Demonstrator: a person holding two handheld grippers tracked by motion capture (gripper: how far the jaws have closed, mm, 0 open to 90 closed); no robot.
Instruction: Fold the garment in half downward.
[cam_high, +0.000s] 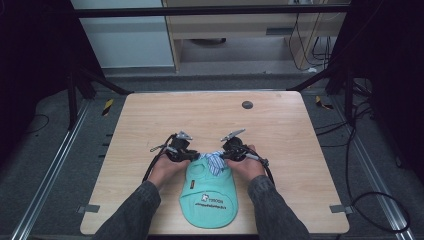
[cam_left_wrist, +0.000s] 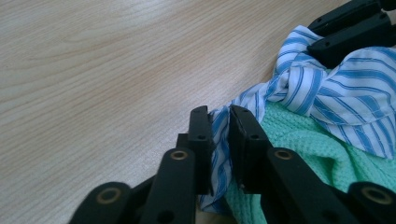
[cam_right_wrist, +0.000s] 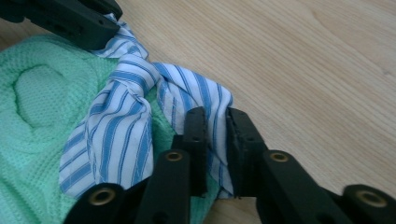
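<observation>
**Both grippers pinch the striped cloth on the green bib**

Nearest the person, two grey sleeves (cam_high: 135, 212) come in over the near edge of the table (cam_high: 150, 115). Between them lies a green bib (cam_high: 209, 197), its rounded printed end towards the person and its neck end pointing away.

At that far end, a blue-and-white striped cloth (cam_high: 215, 162) lies bunched on the green fabric. The left gripper (cam_high: 196, 157) is clamped on one end of the striped cloth (cam_left_wrist: 220, 140): the cloth runs between its two pads, which press on it. The right gripper (cam_high: 223, 155) grasps the other end (cam_right_wrist: 215, 121) in the same way. Between the two grips the cloth is twisted into a knot-like bunch (cam_right_wrist: 133, 77).

Beyond the grippers, a small dark disc (cam_high: 247, 105) sits near the far edge.
</observation>
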